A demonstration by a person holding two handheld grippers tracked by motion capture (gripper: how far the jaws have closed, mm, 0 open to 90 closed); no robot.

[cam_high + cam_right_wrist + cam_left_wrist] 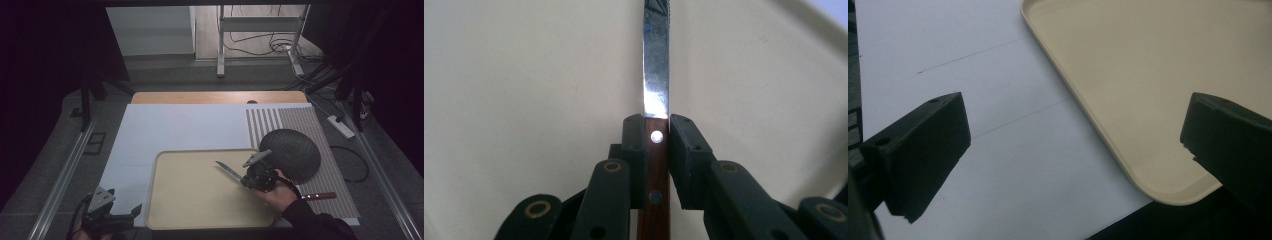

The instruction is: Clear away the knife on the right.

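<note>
My right gripper (656, 131) is clamped on the knife (656, 90) handle, blade out over the tray (200, 200). Looks like the placing step: next, lower it flat and release. Left gripper (1073, 145) idle, jaws apart

A: The high view is dim, its sides nearly black; the white surface (175, 130) and the floor beyond catch most light.

B: Closer up it's brighter. The knife blade (656, 65) glares (a hard white streak), and the near fingers (923, 150) look soft, slightly blurred.
</note>
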